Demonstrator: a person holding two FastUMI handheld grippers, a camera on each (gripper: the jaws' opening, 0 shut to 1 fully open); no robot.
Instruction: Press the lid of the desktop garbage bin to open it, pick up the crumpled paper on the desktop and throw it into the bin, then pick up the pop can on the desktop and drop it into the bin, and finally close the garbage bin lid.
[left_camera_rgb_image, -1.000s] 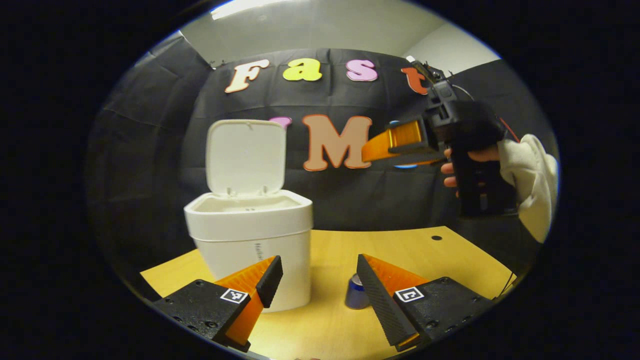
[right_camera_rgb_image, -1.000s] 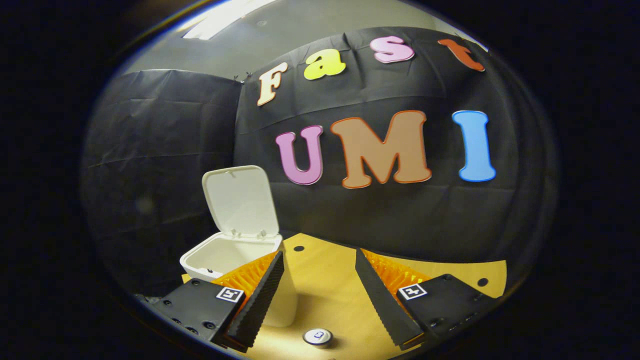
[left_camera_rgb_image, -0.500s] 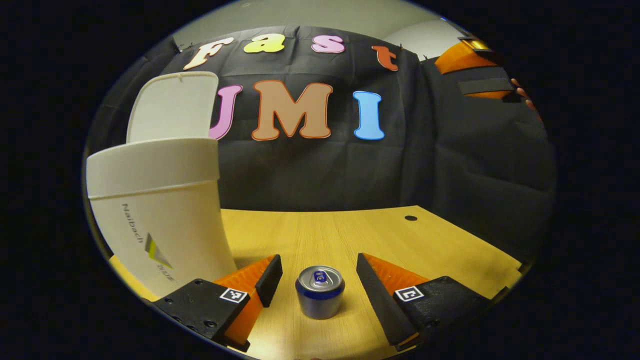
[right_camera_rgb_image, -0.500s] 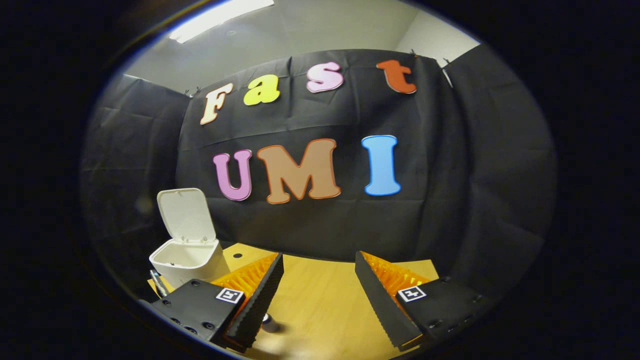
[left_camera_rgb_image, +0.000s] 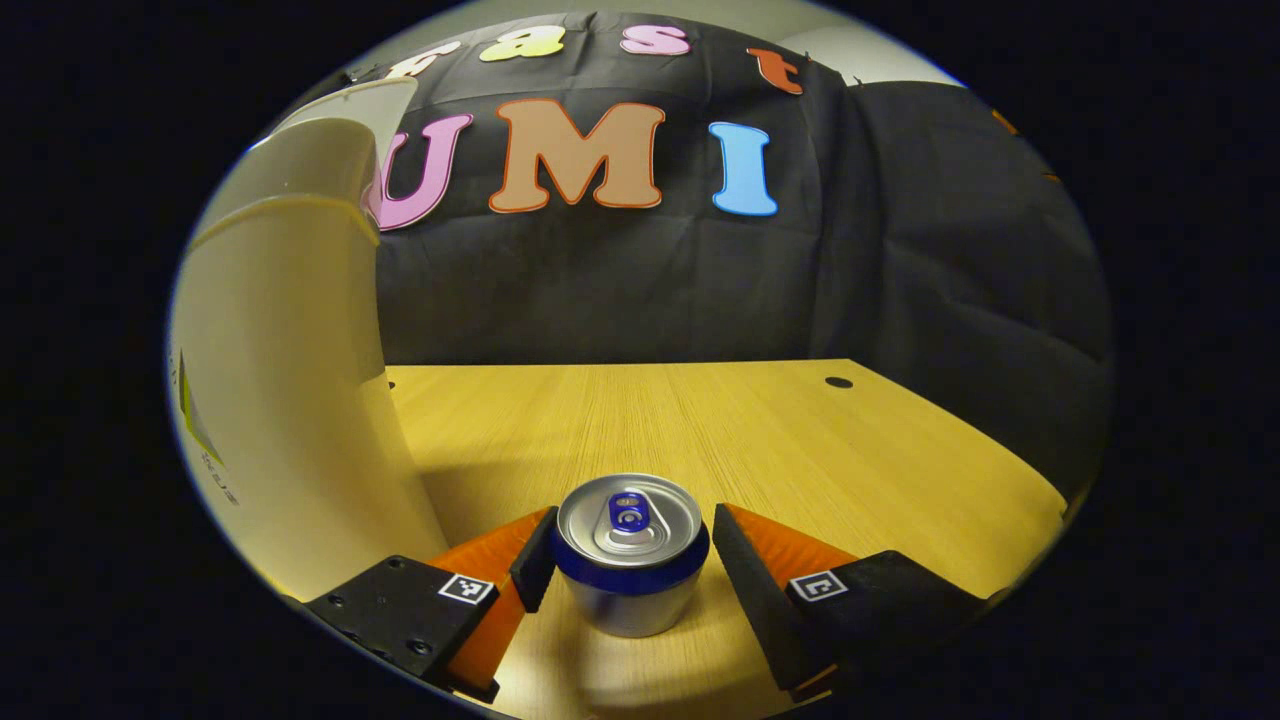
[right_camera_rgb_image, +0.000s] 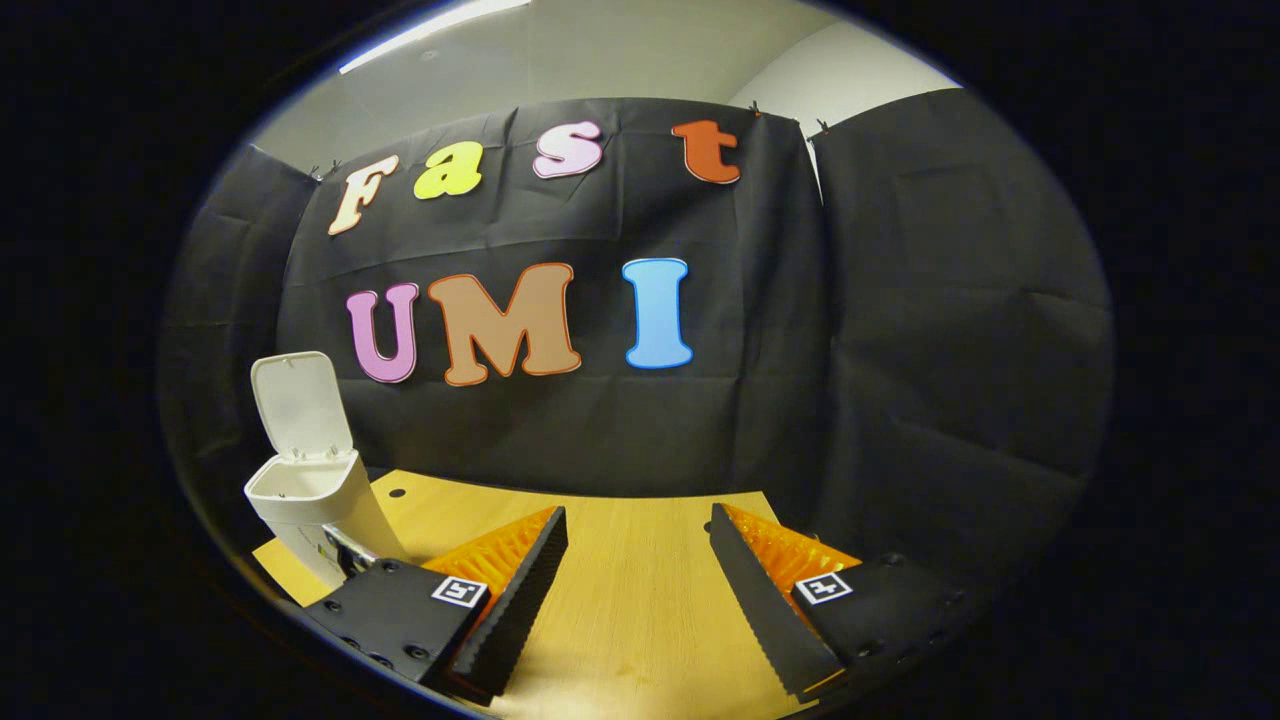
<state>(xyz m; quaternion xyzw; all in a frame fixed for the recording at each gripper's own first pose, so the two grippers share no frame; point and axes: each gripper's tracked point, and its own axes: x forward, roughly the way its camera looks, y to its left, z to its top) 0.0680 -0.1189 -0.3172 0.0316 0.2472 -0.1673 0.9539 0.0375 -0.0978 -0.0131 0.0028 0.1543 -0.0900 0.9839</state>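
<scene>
A silver pop can (left_camera_rgb_image: 630, 560) with a blue band stands upright on the wooden desktop (left_camera_rgb_image: 720, 420). It sits between the fingers of my left gripper (left_camera_rgb_image: 632, 530), which is open, with the fingers close on either side of it. The white garbage bin (left_camera_rgb_image: 290, 380) rises just to the left of the can, its lid (left_camera_rgb_image: 350, 105) standing up open. In the right gripper view the bin (right_camera_rgb_image: 305, 500) is small at the far left with its lid (right_camera_rgb_image: 295, 405) raised. My right gripper (right_camera_rgb_image: 637, 520) hangs open over the desktop (right_camera_rgb_image: 640, 610) with nothing between its fingers.
The black cloth wall closes off the back and right of the desk. A small dark hole (left_camera_rgb_image: 838, 382) marks the desktop near its far right edge, and another hole (right_camera_rgb_image: 397, 493) lies behind the bin. The desk's right edge runs close to the cloth.
My left gripper has come down and forward, so the can now stands between its fingers and the bin has slid to the left. The right gripper has drawn away from the bin.
</scene>
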